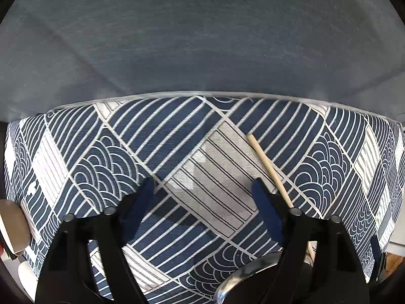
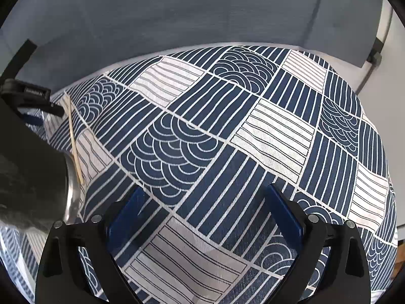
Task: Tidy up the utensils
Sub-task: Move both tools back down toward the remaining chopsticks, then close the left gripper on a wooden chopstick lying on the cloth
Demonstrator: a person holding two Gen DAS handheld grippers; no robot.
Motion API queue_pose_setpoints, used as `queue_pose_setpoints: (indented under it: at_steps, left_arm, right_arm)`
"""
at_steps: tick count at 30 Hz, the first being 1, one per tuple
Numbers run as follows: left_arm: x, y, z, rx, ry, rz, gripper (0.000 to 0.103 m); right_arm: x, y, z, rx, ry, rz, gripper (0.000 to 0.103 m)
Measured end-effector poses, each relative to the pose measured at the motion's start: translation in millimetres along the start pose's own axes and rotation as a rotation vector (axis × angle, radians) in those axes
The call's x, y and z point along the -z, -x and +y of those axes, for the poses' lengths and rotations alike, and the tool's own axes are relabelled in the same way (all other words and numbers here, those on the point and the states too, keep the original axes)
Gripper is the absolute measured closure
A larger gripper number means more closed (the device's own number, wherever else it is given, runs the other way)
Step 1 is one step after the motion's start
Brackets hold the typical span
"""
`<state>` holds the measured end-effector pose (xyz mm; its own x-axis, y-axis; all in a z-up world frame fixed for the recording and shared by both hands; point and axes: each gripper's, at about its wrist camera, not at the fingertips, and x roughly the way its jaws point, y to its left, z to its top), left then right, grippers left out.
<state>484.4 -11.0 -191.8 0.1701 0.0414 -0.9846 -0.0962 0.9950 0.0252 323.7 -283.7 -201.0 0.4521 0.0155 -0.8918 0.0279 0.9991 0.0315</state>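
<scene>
Navy-and-white patterned cloth [image 1: 207, 157] covers the table, printed in patches of stripes and wave scales, with a plain grey backdrop [image 1: 202, 38] rising behind its far edge.

From the left wrist view, the left gripper [image 1: 202, 185] points down at the cloth, its blue-padded jaws spread apart over a pale striped patch with nothing between them. A wooden chopstick [image 1: 268, 168] lies on the cloth just beside the right-hand finger, on its outer side, running diagonally from the far left towards the near right until it passes behind that finger. At the near edge of this view a shiny metal rim [image 1: 243, 273], apparently a bowl or cup, curves up beneath the gripper; whether the stick's near end rests in it or against it cannot be told.

From the right wrist view, the right gripper [image 2: 206, 202] hovers over the cloth well to the right of the stick, its jaws also spread wide and empty. The same chopstick [image 2: 74, 139] shows at the far left here, beside the metal vessel [image 2: 72, 190], with the left gripper's dark body [image 2: 27, 96] just beyond it.
</scene>
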Motion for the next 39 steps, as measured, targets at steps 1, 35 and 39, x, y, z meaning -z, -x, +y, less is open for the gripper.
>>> queue_pose_setpoints:
  at_steps: [1,35,39]
  left_arm:
    - [3.0,5.4,10.6,0.000,0.014,-0.009,0.045]
    - [-19.7,1.6,-9.8,0.155,0.120,0.031,0.026]
    - [-24.2,-4.9,-28.4,0.136,0.119,0.023,0.013]
  right_arm:
    - [1.7,0.5,0.2,0.004,0.008,-0.003,0.011]
    - [7.1,16.3,-38.1,0.054,-0.059,-0.032,0.012]
    - [5.6,10.0,-34.9,0.071,-0.047,-0.017,0.012]
